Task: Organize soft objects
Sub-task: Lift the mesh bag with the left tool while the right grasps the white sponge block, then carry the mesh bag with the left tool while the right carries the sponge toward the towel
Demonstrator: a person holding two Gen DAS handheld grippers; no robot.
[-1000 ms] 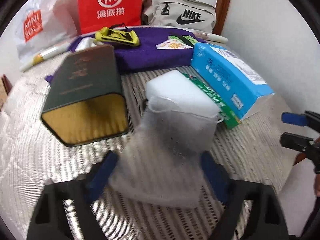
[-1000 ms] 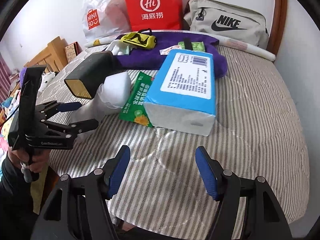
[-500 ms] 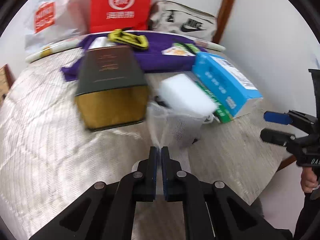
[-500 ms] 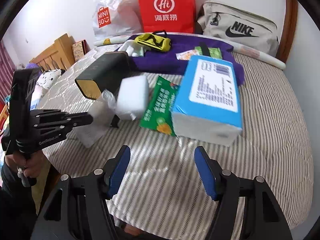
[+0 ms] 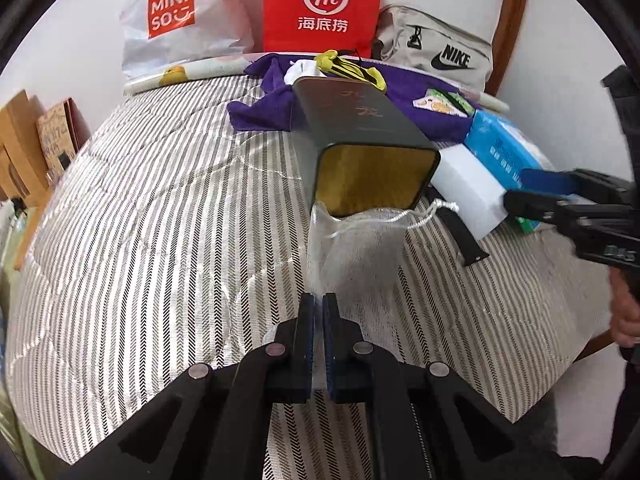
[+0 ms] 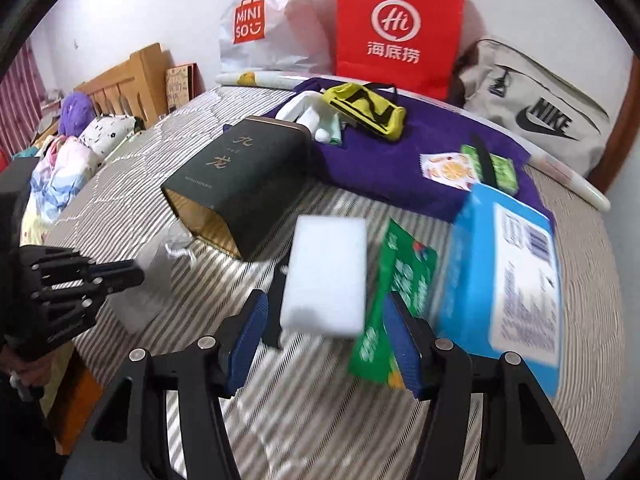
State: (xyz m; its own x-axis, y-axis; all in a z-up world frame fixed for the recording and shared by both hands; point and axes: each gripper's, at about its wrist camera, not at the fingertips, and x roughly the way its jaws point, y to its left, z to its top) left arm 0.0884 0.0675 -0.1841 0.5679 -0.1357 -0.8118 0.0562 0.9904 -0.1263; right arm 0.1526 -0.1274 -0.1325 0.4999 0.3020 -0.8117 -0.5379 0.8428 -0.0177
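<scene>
Left tongs (image 5: 316, 312) clamped on mesh pouch (image 5: 356, 248), whose mouth lies just before the dark box (image 5: 360, 140). White sponge (image 6: 326, 276) right of box, between the parted right tongs (image 6: 324, 344) on the bed (image 5: 160, 220).

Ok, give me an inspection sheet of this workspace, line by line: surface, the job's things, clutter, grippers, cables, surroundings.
Surface: striped bedcover, quilted, with a purple cloth at the far side.
Job's things: sheer drawstring pouch lying flat; white foam block beside a dark tin lying on its side, open end toward the pouch.
Clutter: blue tissue pack, green packet, yellow pouch, snack sachets, a black strap.
Grippers: left gripper shut on the pouch's bottom edge; right gripper open, fingers either side of the foam block.
Cables: nothing seen.
Surroundings: red paper bag, Miniso plastic bag, Nike bag, wooden headboard, bedding heap.
</scene>
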